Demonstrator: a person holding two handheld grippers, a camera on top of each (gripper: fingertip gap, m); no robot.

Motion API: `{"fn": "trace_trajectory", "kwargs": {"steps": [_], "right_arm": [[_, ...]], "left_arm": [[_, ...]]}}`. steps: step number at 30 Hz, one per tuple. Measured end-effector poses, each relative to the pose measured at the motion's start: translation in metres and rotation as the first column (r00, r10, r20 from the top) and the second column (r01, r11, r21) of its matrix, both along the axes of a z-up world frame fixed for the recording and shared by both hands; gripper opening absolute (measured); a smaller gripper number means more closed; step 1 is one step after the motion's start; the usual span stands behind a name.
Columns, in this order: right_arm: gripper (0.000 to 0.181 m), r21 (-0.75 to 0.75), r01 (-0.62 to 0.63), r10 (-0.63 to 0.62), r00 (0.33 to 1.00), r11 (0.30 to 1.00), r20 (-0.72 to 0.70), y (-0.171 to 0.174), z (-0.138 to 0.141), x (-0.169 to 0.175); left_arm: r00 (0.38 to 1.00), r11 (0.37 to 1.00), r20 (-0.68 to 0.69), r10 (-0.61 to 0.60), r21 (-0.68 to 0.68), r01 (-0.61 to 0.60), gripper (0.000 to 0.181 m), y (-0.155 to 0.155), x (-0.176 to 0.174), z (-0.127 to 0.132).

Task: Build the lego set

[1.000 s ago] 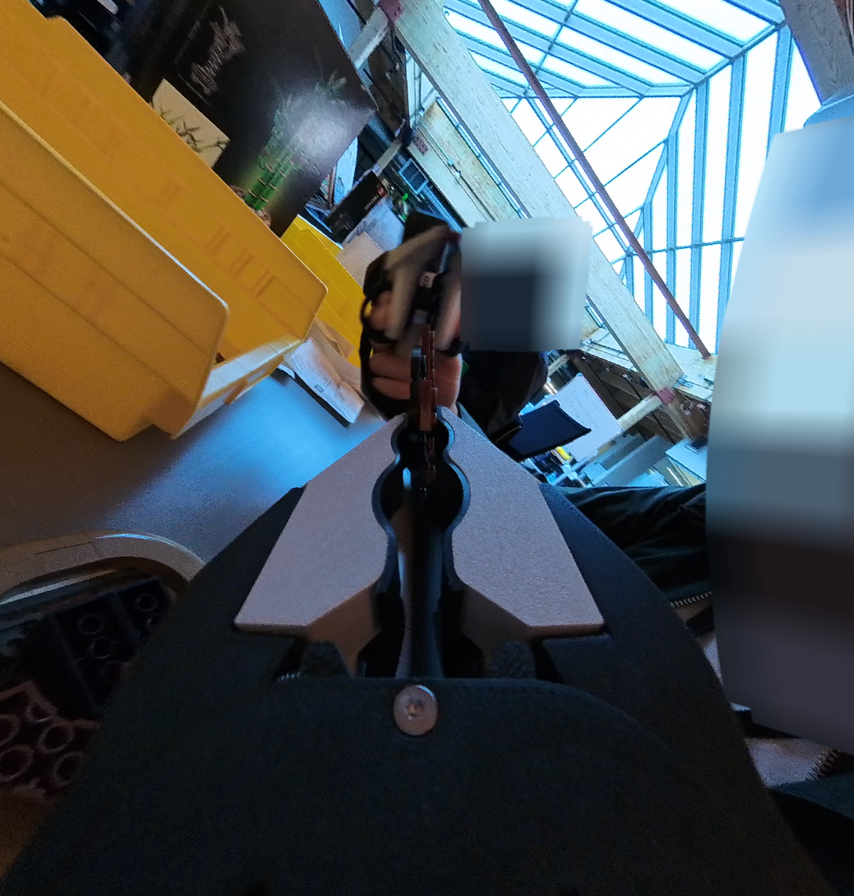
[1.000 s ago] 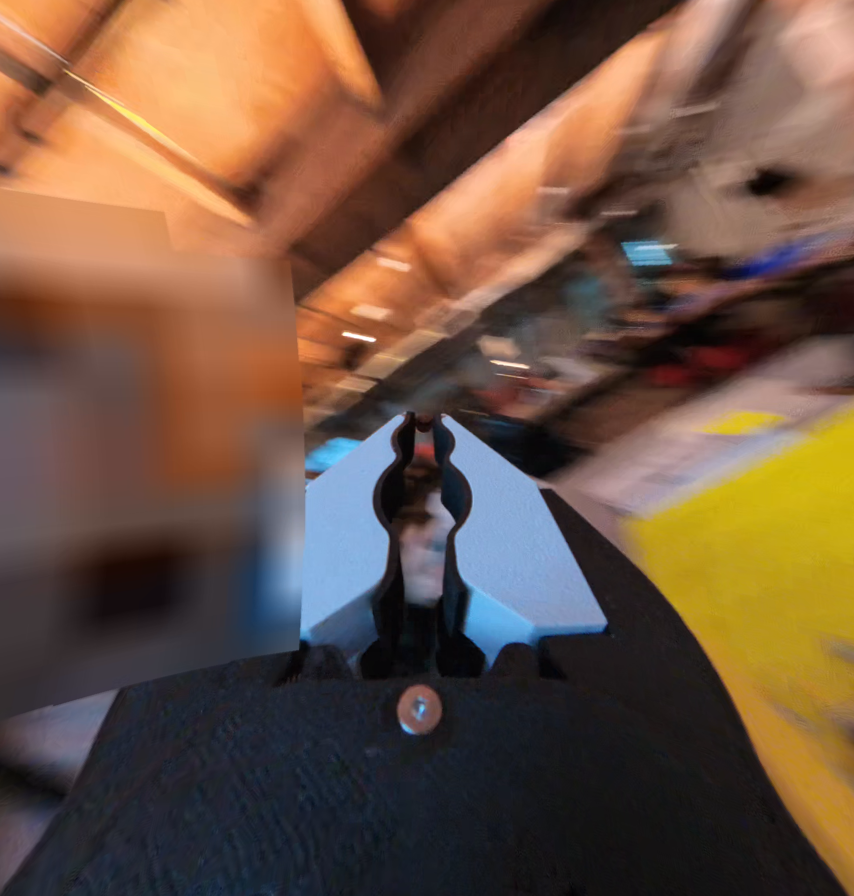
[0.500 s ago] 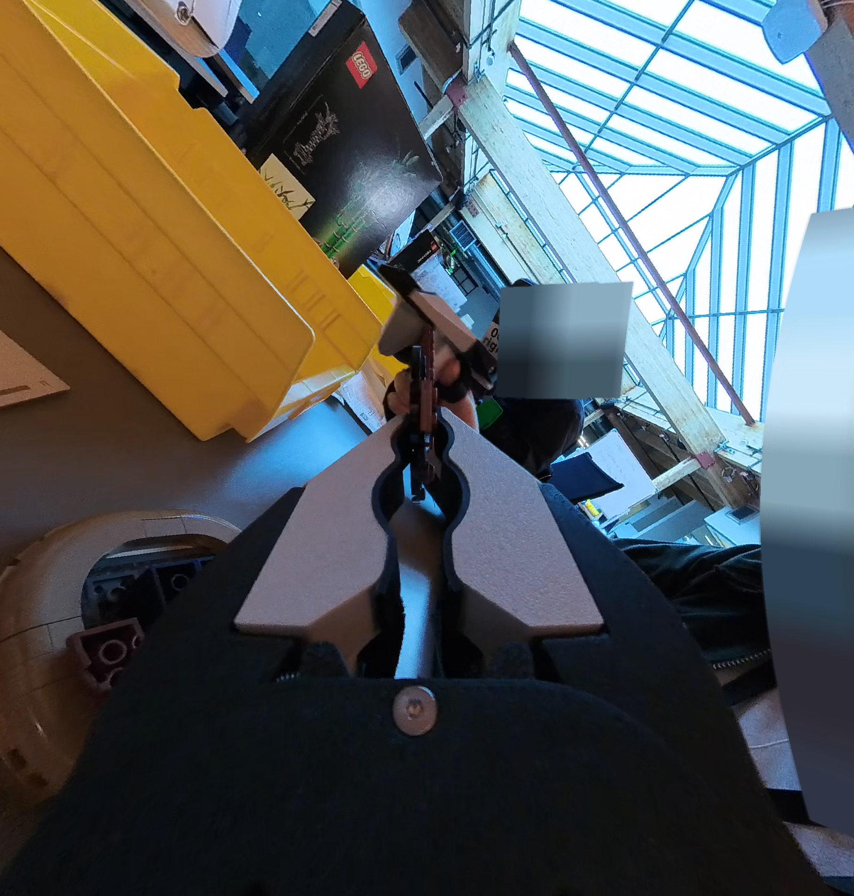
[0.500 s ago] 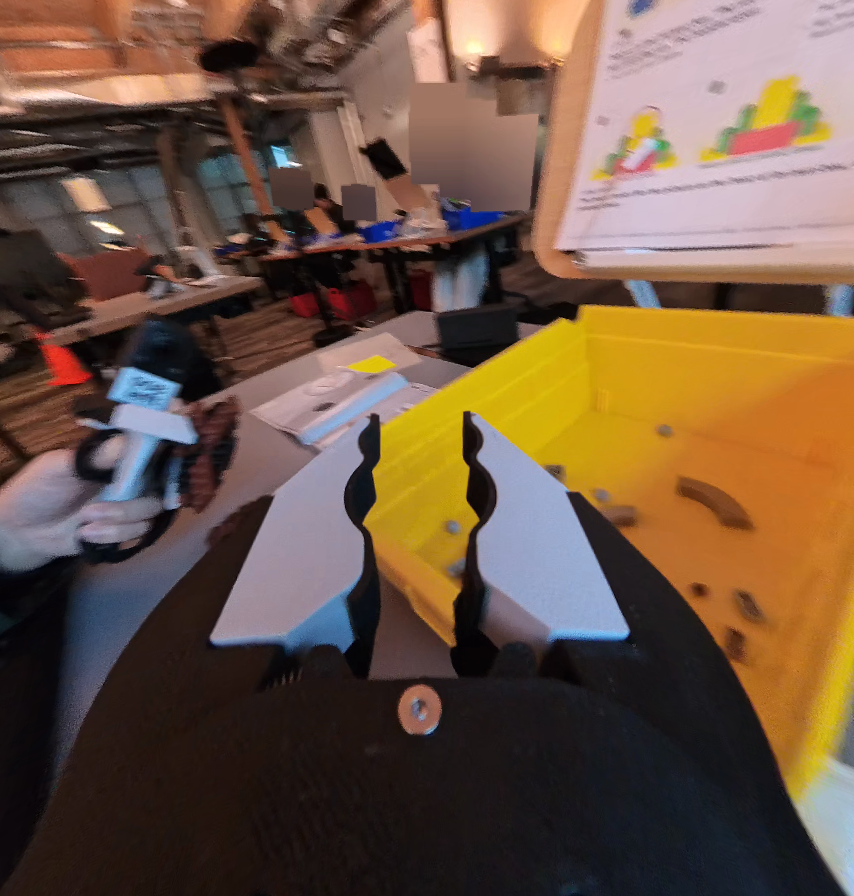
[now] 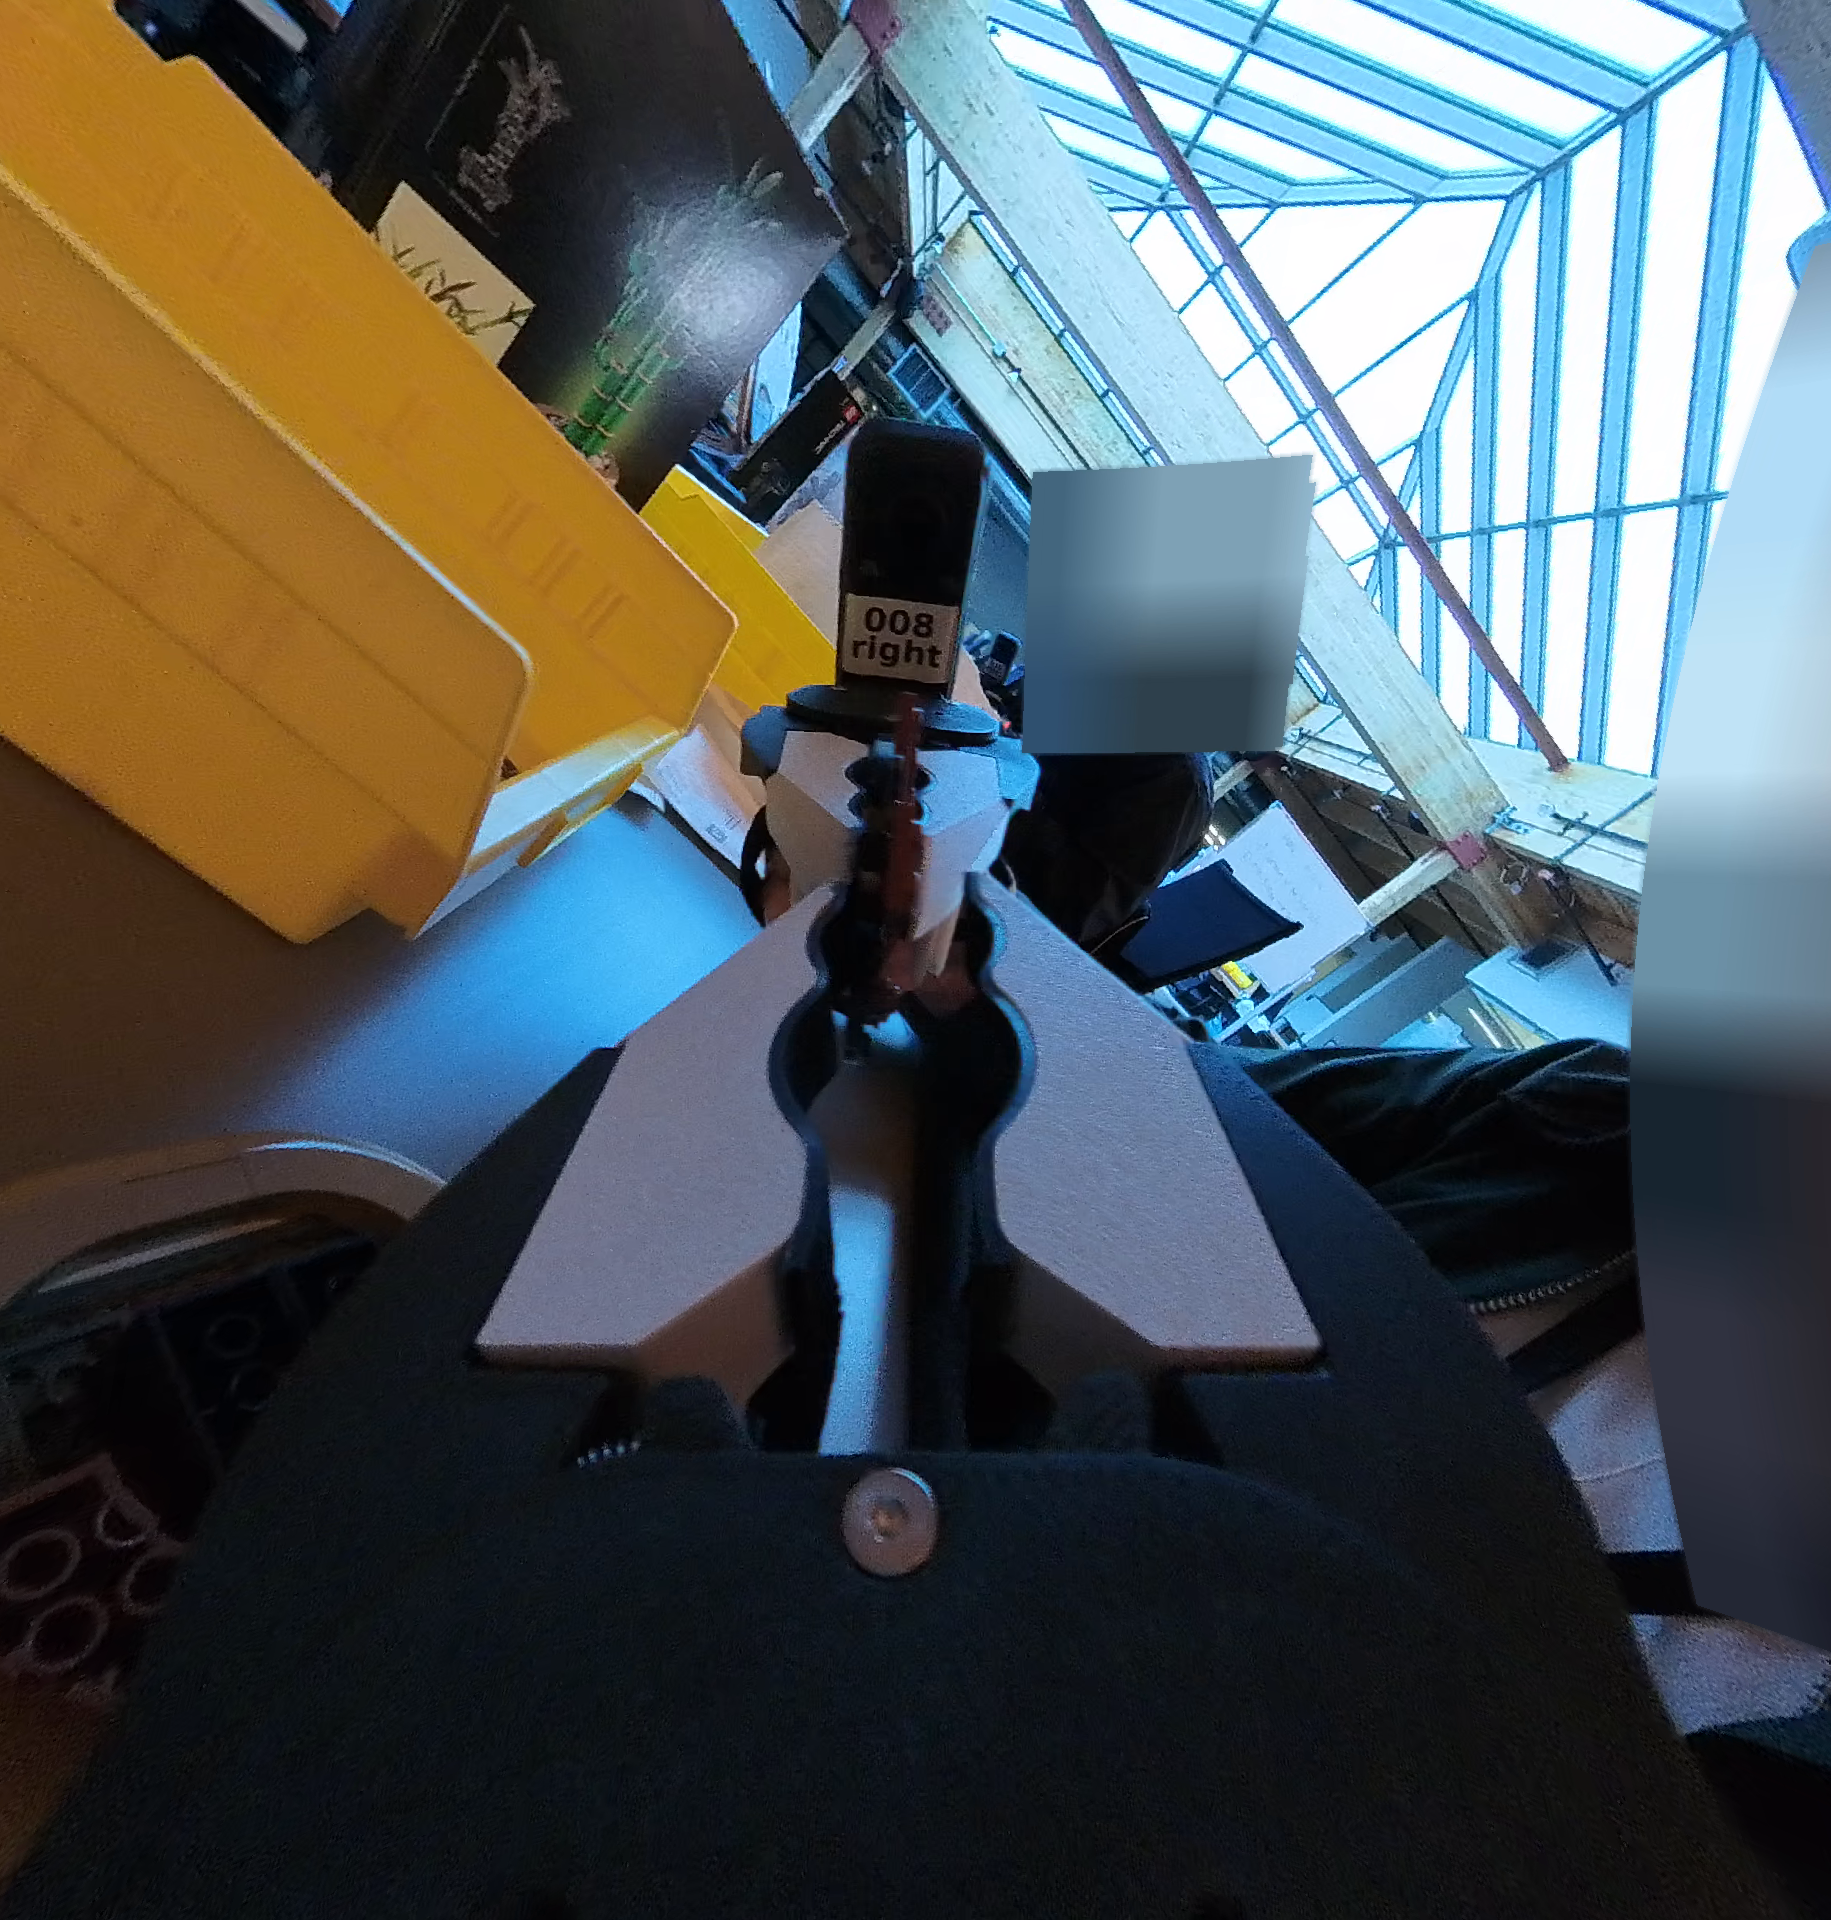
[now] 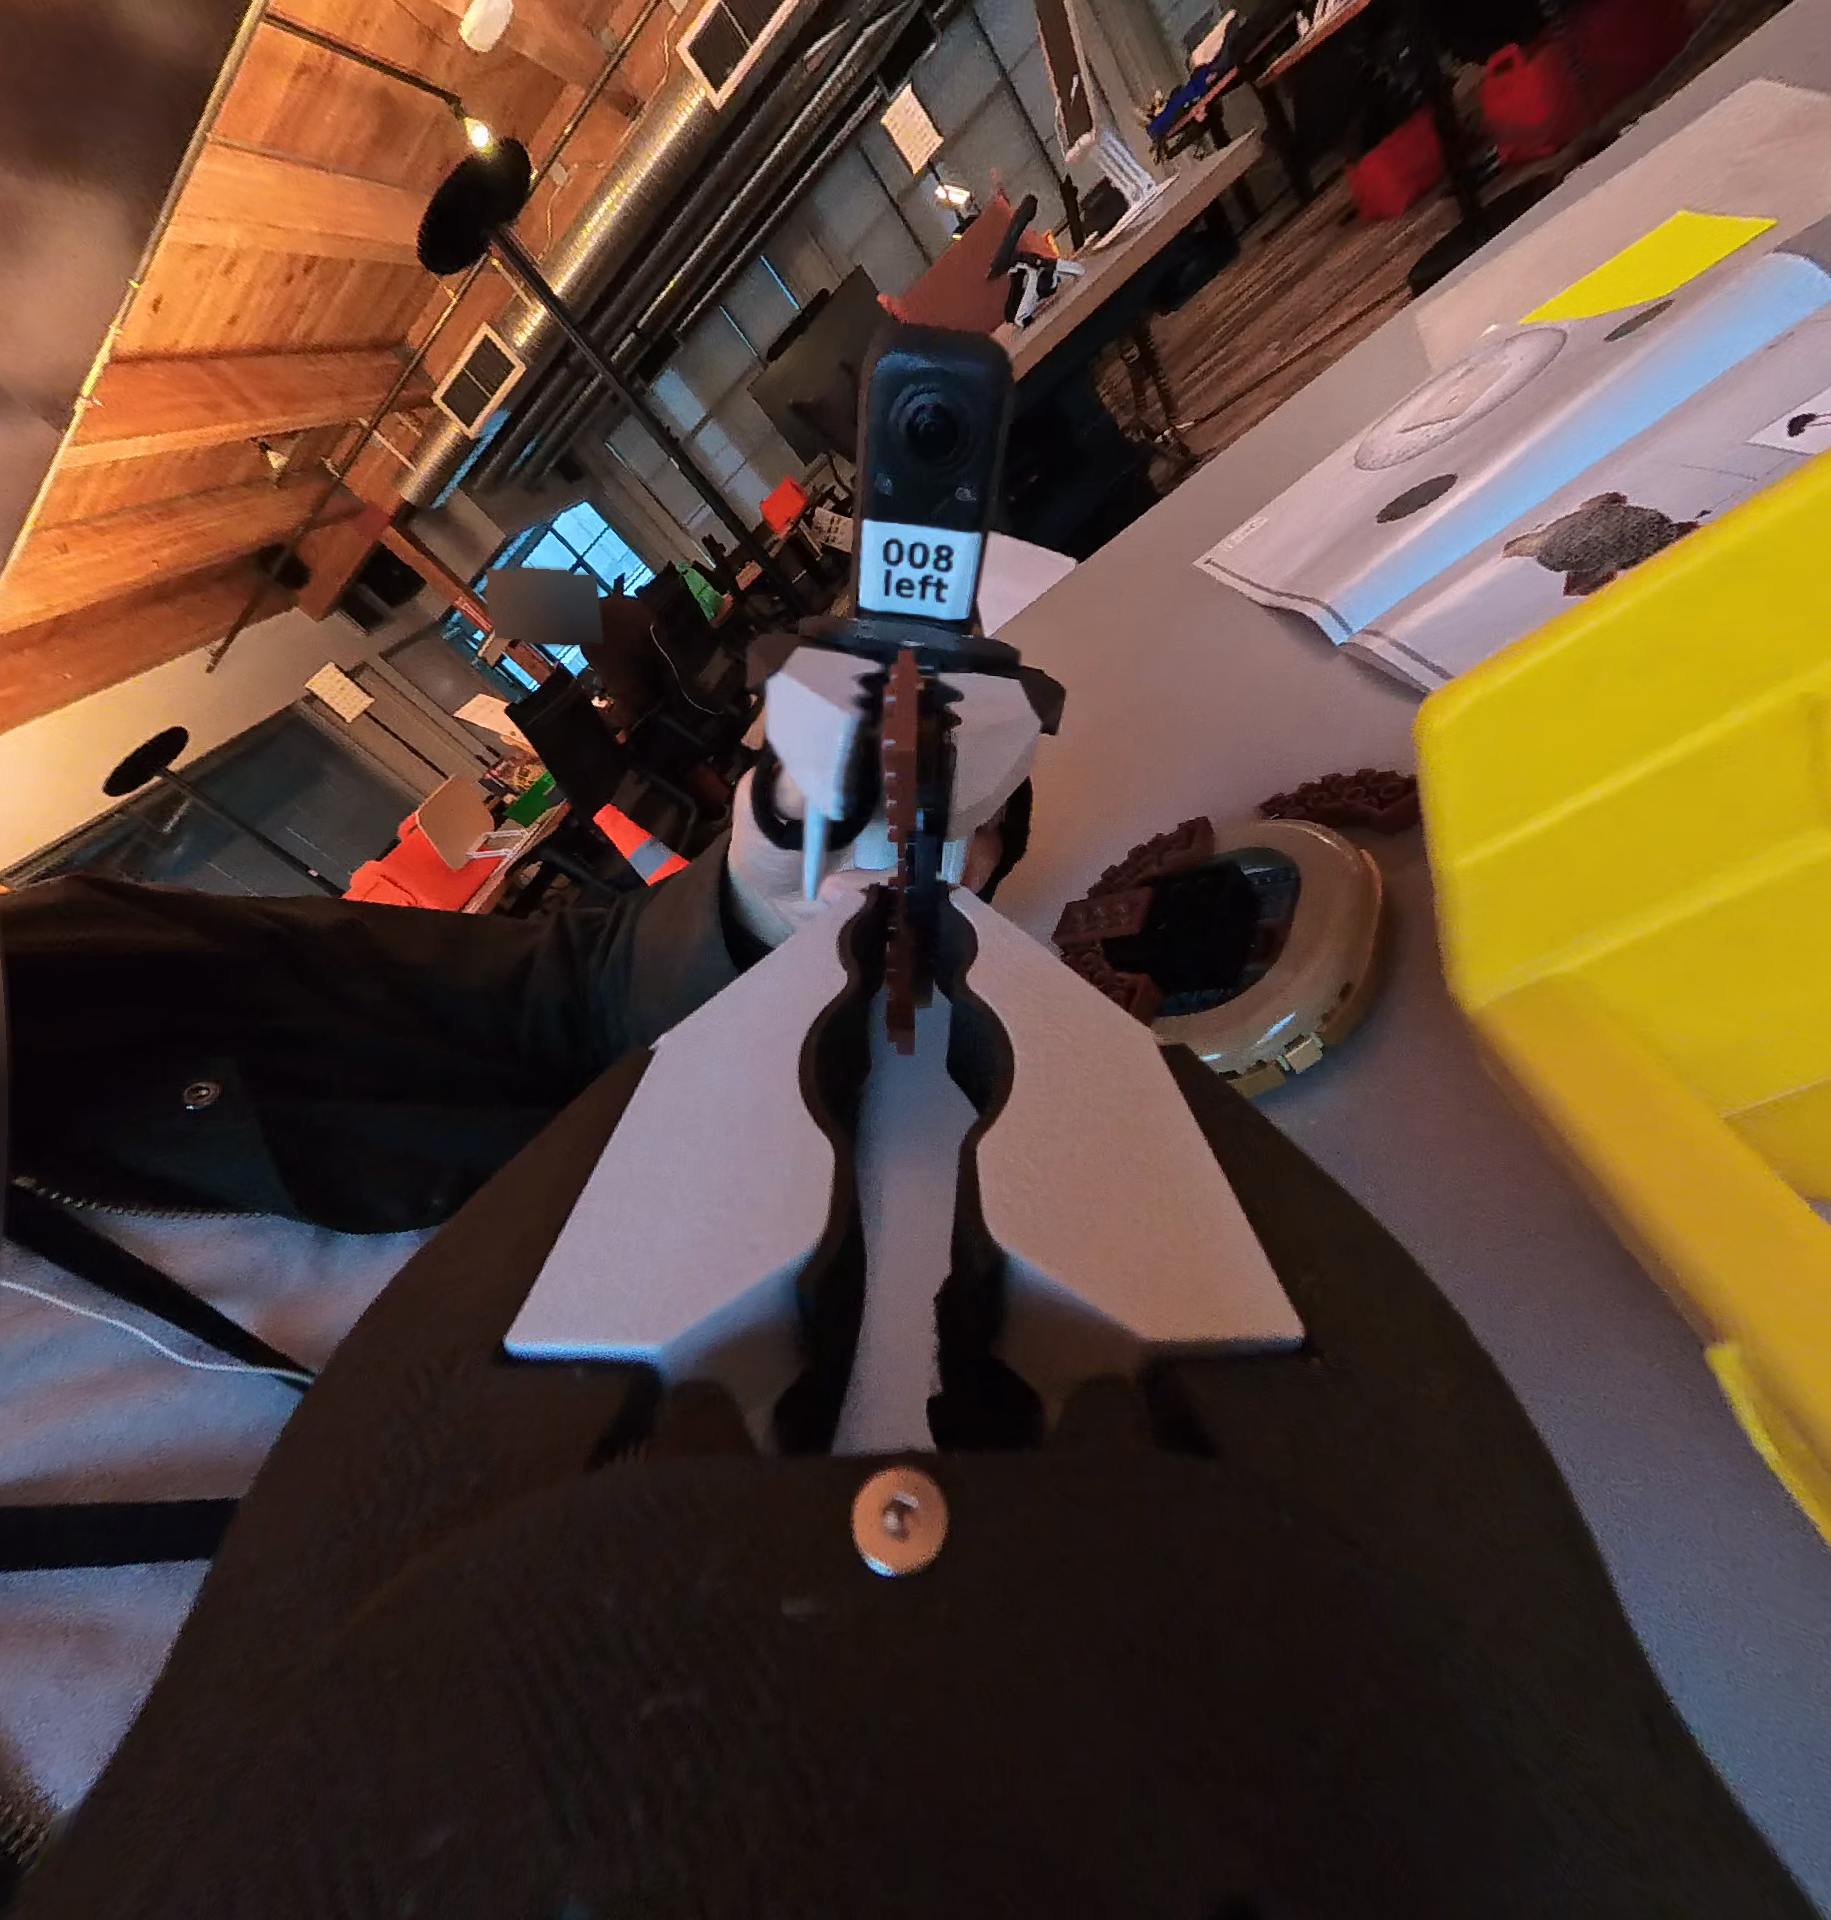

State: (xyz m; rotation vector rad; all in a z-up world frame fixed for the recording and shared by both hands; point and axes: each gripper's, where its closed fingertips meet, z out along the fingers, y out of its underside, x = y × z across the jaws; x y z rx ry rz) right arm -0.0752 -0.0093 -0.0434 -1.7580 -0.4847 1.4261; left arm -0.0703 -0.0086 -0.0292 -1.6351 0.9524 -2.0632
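A thin dark-brown and black lego piece (image 5: 895, 790) hangs in the air between my two grippers, which face each other tip to tip. My left gripper (image 5: 900, 904) is shut on one end of it. My right gripper (image 6: 911, 904) is closed down on the other end, where the piece (image 6: 903, 987) reaches in between its fingers. The right gripper (image 5: 883, 831) also shows in the left wrist view, and the left gripper (image 6: 906, 769) in the right wrist view. A round tan lego base (image 6: 1254, 935) with black and dark-brown bricks inside sits on the grey table (image 6: 1202, 707). It also shows in the left wrist view (image 5: 163, 1195).
A yellow bin (image 6: 1669, 831) stands close on the right of the right wrist view. More yellow bins (image 5: 267, 520) and a black box (image 5: 599, 208) stand at the back left. Instruction sheets (image 6: 1513, 499) and a loose dark-brown piece (image 6: 1347, 800) lie on the table. Left and right tips are no more than a few centimetres apart.
My right gripper swung away from the yellow bin, came nose to nose with the left gripper and narrowed from open onto the brown piece. The left gripper kept hold of the piece.
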Motion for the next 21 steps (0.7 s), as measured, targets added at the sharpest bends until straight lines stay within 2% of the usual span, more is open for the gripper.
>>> {"fn": "trace_trajectory", "kwargs": {"steps": [2, 6, 7, 9, 10, 12, 14, 15, 17, 19, 21], "right_arm": [[0.005, -0.026, -0.009, 0.009, 1.0, 1.0, 0.009, -0.001, -0.002, 0.005], [0.005, -0.094, -0.102, 0.108, 0.992, 0.99, 0.065, -0.015, -0.015, 0.004], [0.005, -0.096, -0.104, 0.112, 0.99, 0.99, 0.081, -0.016, -0.018, 0.003], [0.005, -0.098, -0.127, 0.136, 0.987, 0.987, 0.085, -0.019, -0.018, 0.001], [0.005, -0.086, -0.143, 0.149, 0.986, 0.986, 0.069, -0.021, -0.014, 0.0], [0.005, -0.017, -0.073, 0.073, 0.997, 0.997, 0.003, -0.011, 0.002, 0.006], [0.005, 0.023, 0.003, 0.0, 0.992, 1.0, -0.127, -0.002, 0.025, 0.016], [0.005, 0.037, 0.026, -0.02, 0.989, 0.999, -0.145, 0.0, 0.028, 0.019], [0.009, 0.087, 0.102, -0.092, 0.989, 0.991, -0.119, 0.007, 0.026, 0.025], [0.028, 0.109, 0.173, -0.161, 0.981, 0.979, -0.105, 0.015, 0.025, 0.032], [0.032, 0.093, 0.171, -0.16, 0.981, 0.981, -0.114, 0.016, 0.024, 0.029]], "left_arm": [[1.0, 1.0, 0.009, 0.0, 0.03, -0.001, 0.028, -0.001, -0.001, 0.003], [0.999, 0.993, -0.031, 0.013, 0.122, -0.01, 0.034, -0.005, 0.002, -0.003], [0.999, 0.988, -0.049, 0.007, 0.153, 0.001, 0.032, -0.008, 0.004, -0.006], [0.993, 0.97, -0.112, -0.023, 0.238, 0.049, 0.007, -0.018, 0.006, -0.018], [0.993, 0.961, -0.115, -0.024, 0.272, 0.055, 0.006, -0.02, 0.006, -0.018], [0.997, 0.955, -0.081, 0.004, 0.295, 0.021, 0.006, -0.019, 0.006, -0.012], [0.997, 0.964, -0.076, -0.018, 0.265, 0.038, 0.006, -0.021, 0.007, -0.011], [0.997, 0.97, -0.074, -0.014, 0.239, 0.032, 0.006, -0.02, 0.007, -0.011], [0.998, 0.985, -0.065, 0.002, 0.172, 0.009, 0.006, -0.012, 0.005, -0.011], [0.999, 0.997, 0.002, 0.035, 0.062, -0.035, 0.006, 0.001, 0.001, -0.001], [0.996, 0.997, 0.045, 0.081, 0.011, -0.082, 0.006, 0.012, -0.004, 0.007]]}}
